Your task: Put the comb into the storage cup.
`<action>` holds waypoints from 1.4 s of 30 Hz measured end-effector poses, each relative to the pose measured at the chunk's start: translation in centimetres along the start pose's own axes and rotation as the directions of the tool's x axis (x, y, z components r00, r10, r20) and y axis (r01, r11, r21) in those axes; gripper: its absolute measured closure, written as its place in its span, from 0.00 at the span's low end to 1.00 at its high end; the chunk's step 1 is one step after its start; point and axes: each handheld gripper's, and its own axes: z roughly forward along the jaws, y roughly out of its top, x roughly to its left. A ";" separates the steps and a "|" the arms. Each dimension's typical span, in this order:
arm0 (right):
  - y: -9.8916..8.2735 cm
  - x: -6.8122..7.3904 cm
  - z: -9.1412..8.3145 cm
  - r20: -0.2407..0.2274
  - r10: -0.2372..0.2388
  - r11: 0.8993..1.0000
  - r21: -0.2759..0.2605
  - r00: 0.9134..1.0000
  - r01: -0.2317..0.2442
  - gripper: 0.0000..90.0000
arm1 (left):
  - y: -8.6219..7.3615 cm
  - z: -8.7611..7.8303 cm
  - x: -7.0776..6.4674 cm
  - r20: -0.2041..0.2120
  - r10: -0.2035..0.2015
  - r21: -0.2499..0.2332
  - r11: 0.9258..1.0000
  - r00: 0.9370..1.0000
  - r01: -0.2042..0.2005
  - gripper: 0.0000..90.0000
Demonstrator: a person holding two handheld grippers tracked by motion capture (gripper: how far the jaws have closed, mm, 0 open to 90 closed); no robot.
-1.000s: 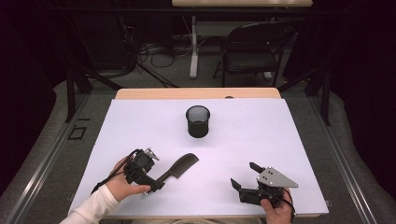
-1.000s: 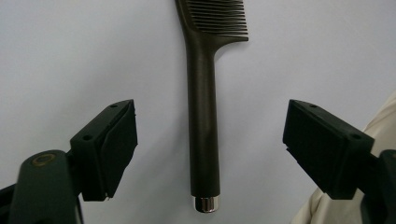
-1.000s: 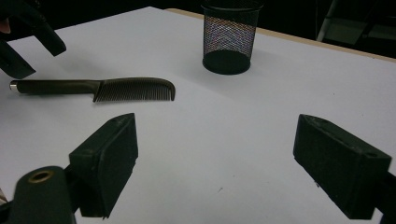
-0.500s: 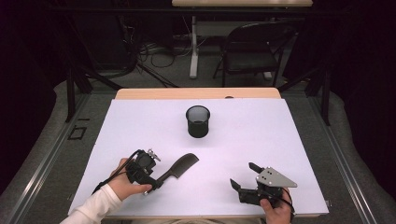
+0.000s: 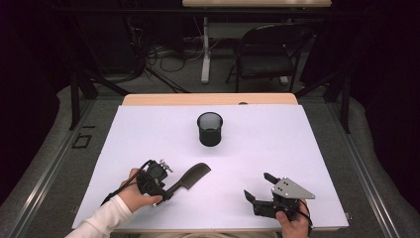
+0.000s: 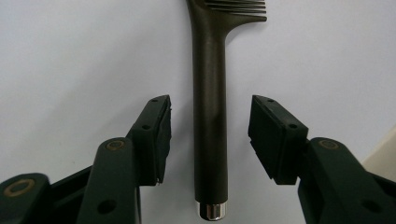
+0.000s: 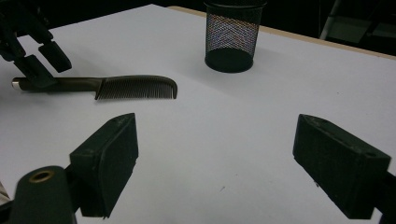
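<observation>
A dark comb (image 5: 190, 177) lies flat on the white table, teeth end toward the mesh cup. My left gripper (image 5: 167, 190) is open with one jaw on each side of the comb's handle (image 6: 210, 70). In the left gripper view there is a gap between the handle and both pads, and the handle's metal end cap sits low between the jaws. My right gripper (image 5: 257, 186) rests open near the front right edge, its jaws wide apart with nothing between them. The right gripper view shows the comb (image 7: 135, 87) at the left and the left gripper (image 7: 39, 60) over its handle.
A black mesh cup (image 5: 210, 129) stands upright in the middle far part of the table (image 5: 297, 148), also in the right gripper view as the cup (image 7: 232, 35). Behind the table's wooden far edge stands a folding chair (image 5: 267, 49) among cables on the floor.
</observation>
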 end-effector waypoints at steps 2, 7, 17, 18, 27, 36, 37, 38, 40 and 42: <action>0.0 0.0 0.0 0.000 0.000 1.000 0.000 1.000 0.000 0.15 | 0.0 0.1 0.0 -0.006 0.006 0.005 1.000 1.000 -0.006 0.59; 0.0 0.0 0.0 0.000 -0.001 1.000 0.000 1.000 0.001 0.15 | 0.1 0.3 -0.1 -0.018 0.025 0.017 1.000 1.000 -0.025 0.61; 0.0 0.0 0.0 -0.004 -0.001 1.000 0.001 1.000 0.001 0.16 | 0.2 0.7 -0.3 -0.021 0.035 0.032 0.999 0.999 -0.035 0.68; 0.0 0.0 0.0 -0.004 0.000 1.000 0.000 1.000 0.000 0.16 | 0.3 0.8 -0.3 -0.022 0.037 0.034 0.999 0.999 -0.036 0.69; 0.0 0.0 0.0 -0.005 -0.002 1.000 0.000 1.000 0.002 0.16 | 0.5 1.1 -0.5 -0.028 0.047 0.048 0.998 0.998 -0.046 0.73; -0.1 0.0 0.0 -0.005 0.002 1.000 0.001 1.000 -0.002 0.16 | 0.5 1.5 -0.6 -0.038 0.058 0.068 0.996 0.998 -0.055 0.76; 0.0 0.0 0.0 -0.006 0.002 1.000 0.001 1.000 -0.002 0.16 | 0.5 1.5 -0.6 -0.040 0.058 0.069 0.996 0.998 -0.055 0.76; 0.0 0.0 0.0 -0.006 0.000 1.000 0.001 1.000 0.000 0.16 | 0.5 1.5 -0.7 -0.041 0.058 0.069 0.996 0.997 -0.055 0.77; 0.0 0.0 0.0 -0.006 0.001 1.000 0.001 1.000 -0.001 0.15 | 0.5 1.5 -0.7 -0.043 0.059 0.071 0.996 0.997 -0.056 0.78; -0.1 0.0 0.0 -0.006 0.001 1.000 0.001 1.000 -0.001 0.16 | 0.5 1.5 -0.7 -0.044 0.058 0.071 0.996 0.997 -0.054 0.78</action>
